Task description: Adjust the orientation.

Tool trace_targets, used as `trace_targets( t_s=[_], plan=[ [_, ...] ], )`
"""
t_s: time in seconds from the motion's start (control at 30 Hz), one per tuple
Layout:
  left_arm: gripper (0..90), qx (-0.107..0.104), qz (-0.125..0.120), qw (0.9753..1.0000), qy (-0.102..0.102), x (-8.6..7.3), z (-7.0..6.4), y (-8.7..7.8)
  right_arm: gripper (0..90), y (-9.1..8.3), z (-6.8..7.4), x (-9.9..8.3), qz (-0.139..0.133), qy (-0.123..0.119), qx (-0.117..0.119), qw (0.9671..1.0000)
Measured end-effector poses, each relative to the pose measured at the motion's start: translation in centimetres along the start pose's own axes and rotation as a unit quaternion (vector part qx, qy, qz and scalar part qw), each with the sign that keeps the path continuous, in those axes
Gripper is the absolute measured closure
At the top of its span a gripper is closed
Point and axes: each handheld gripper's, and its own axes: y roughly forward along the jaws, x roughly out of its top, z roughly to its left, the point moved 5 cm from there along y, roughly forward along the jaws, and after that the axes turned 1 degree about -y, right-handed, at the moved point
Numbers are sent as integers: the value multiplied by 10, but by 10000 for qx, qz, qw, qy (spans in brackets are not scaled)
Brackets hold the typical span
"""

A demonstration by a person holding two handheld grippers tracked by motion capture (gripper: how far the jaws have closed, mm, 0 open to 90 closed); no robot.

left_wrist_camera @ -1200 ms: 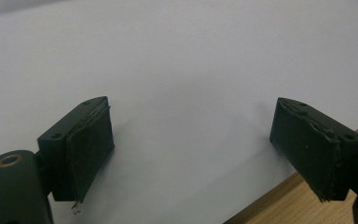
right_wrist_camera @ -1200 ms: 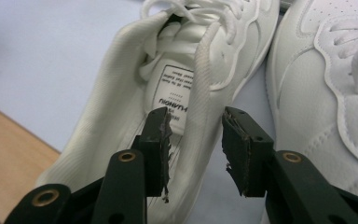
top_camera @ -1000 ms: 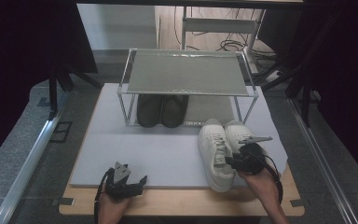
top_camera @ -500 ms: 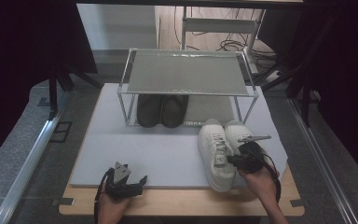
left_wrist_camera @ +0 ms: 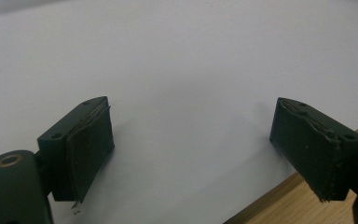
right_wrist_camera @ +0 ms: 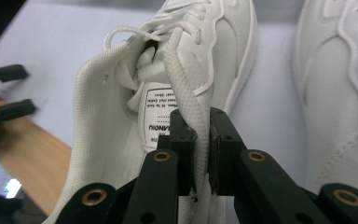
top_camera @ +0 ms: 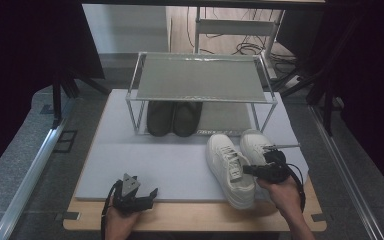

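Little has moved since a second ago: the right gripper (top_camera: 250, 170) stays at the left white sneaker (top_camera: 228, 170), jaws clamped on its shoelace (right_wrist_camera: 186, 100). That sneaker lies on the grey surface (top_camera: 170, 160) beside its mate (top_camera: 256, 146). By the near edge, the left gripper (top_camera: 150, 196) rests with jaws spread wide.

white sneaker (right_wrist_camera: 177, 93) | upright on mat | collar wall pinched in tongs

High view looks forward and down over the whole surface (top_camera: 180, 165); both gripper views sit close, low. Right view shares the white sneaker (right_wrist_camera: 186, 70) with high view.
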Motion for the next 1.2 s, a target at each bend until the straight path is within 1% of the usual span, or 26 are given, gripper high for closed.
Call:
trace_targets(
  t_s=[0.13,0.3,0.53,0.83,1.2],
  plan=[
    [129,0,0,10000,-1,0,0,0,822,-3,3,2,-52,128,330,9994],
    [129,0,0,10000,-3,0,0,0,822,-9,11,8,-179,97,660,9976],
    [129,3,-11,10000,3,0,0,0,820,-21,25,24,-356,-40,863,9956],
    [129,4,-17,10000,3,0,0,0,819,-35,39,46,-515,2,1258,9907],
    [129,4,-11,10000,6,0,0,0,817,-47,53,66,-590,9,1542,9863]
  ],
)
